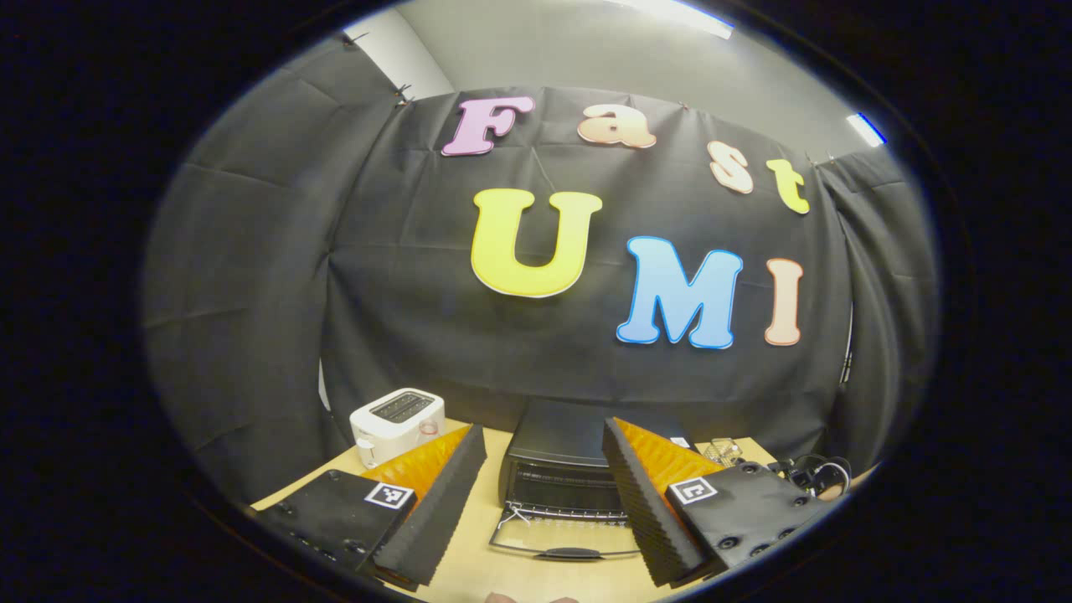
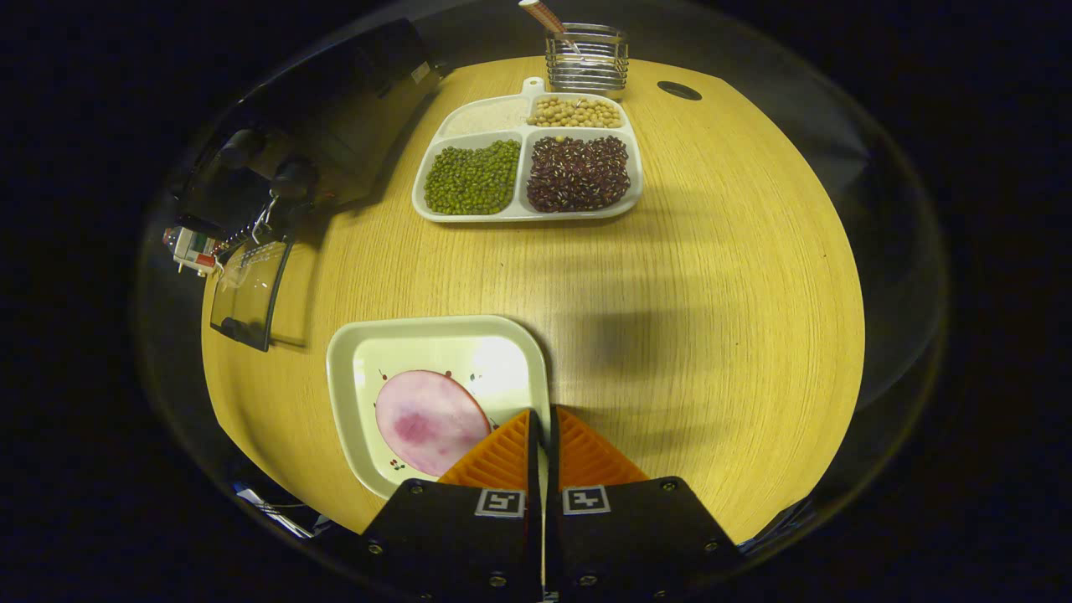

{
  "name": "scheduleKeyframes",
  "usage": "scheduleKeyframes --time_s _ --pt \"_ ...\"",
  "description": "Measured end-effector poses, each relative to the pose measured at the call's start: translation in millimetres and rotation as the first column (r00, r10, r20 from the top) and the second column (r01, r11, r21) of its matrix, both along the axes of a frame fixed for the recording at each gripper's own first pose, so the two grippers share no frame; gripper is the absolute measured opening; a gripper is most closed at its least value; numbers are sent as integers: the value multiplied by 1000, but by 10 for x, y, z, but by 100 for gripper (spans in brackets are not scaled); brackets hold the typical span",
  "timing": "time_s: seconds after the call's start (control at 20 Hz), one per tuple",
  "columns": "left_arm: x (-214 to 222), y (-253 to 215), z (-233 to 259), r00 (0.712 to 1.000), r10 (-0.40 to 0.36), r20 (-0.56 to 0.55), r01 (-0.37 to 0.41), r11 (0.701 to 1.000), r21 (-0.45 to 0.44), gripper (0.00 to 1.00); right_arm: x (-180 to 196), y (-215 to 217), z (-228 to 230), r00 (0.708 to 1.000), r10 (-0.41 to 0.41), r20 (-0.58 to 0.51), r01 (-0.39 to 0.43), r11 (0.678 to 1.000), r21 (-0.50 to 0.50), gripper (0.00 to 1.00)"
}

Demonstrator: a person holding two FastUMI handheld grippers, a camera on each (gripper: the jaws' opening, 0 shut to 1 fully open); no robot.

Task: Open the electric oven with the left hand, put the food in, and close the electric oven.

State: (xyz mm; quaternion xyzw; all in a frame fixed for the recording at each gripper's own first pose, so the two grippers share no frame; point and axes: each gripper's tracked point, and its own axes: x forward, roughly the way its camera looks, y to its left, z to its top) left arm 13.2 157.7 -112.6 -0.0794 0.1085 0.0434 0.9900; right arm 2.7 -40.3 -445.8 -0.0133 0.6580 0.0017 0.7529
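Pale wood grain runs across the desk (image 2: 712, 276) in the right gripper view, and nearest of all the right gripper (image 2: 543, 419) has its jaws pressed together on the right rim of a cream square plate with rounded corners (image 2: 435, 335). On that plate lies the food, a flat pink round slice with a darker purple blotch (image 2: 429, 421), towards the plate's near side. The plate sits at the desk's near edge. Farther out, towards the far edge, there's a white divided tray with four compartments (image 2: 528, 213): green beans near left, dark red beans near right, white grains far left, tan beans far right. Just behind the tray stands a wire mesh basket (image 2: 586, 59) with a stick poking out of it. Along the desk's left edge, the black electric oven (image 2: 276, 159) has its glass door (image 2: 247, 293) dropped open flat.

Over to the left gripper view: the left gripper (image 1: 544, 494) hangs with jaws wide apart, holding nothing, and between its fingers sits that same oven, door down, wire rack showing inside. At the desk's far left corner stands a white two-slot toaster (image 1: 395, 423).
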Motion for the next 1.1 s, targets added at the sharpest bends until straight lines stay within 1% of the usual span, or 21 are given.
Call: scheduleKeyframes --time_s 0.05,0.15,0.2,0.25,0.3,0.35,0.4,0.45,0.5,0.6,0.65,0.75,0.95,1.0,1.1 --pt "16 -33 17 1000 -5 1 5 1000 2 95 19 -17 2 1000 0 12 0 1000 -2 2" --pt "29 -106 72 1000 -13 0 13 1000 6 95 -45 -28 8 999 -33 9 32 999 29 2" --pt "30 -148 104 1000 -16 1 16 1000 10 99 -55 -50 11 999 -48 17 47 998 50 2" --pt "23 -176 153 1000 -18 4 17 1000 18 99 -58 -75 27 998 -63 26 61 996 72 2" --pt "11 -204 191 1000 -17 8 17 1000 27 95 -73 -98 43 996 -81 33 78 992 96 2" --pt "0 -238 230 1000 -15 11 14 999 34 95 -72 -102 52 994 -100 35 95 988 123 2" --pt "1 -281 255 1000 -13 11 12 999 40 99 -81 -100 56 993 -116 34 110 982 151 2" --pt "-13 -315 275 1000 -7 9 6 999 45 99 -112 -86 68 991 -131 33 122 975 186 2" --pt "-29 -323 298 1000 -2 10 1 999 49 99 -166 -72 66 990 -143 23 134 966 221 1" --pt "-80 -362 356 1000 15 12 -16 998 60 95 -192 -64 107 987 -162 15 151 945 290 1" --pt "-99 -375 380 1000 25 10 -26 997 67 99 -199 -57 105 985 -174 15 160 931 328 1" --pt "-138 -378 396 999 48 6 -48 996 78 99 -178 -25 158 978 -207 18 182 895 407 1" --pt "-197 -431 418 997 78 -6 -77 994 77 99 -221 6 169 972 -236 -12 210 843 495 0" --pt "-191 -457 418 997 77 -5 -77 994 76 99 -242 6 156 973 -230 -8 203 844 496 0" --pt "-207 -473 435 998 69 1 -69 995 79 99 -252 29 120 979 -205 11 176 866 468 0"
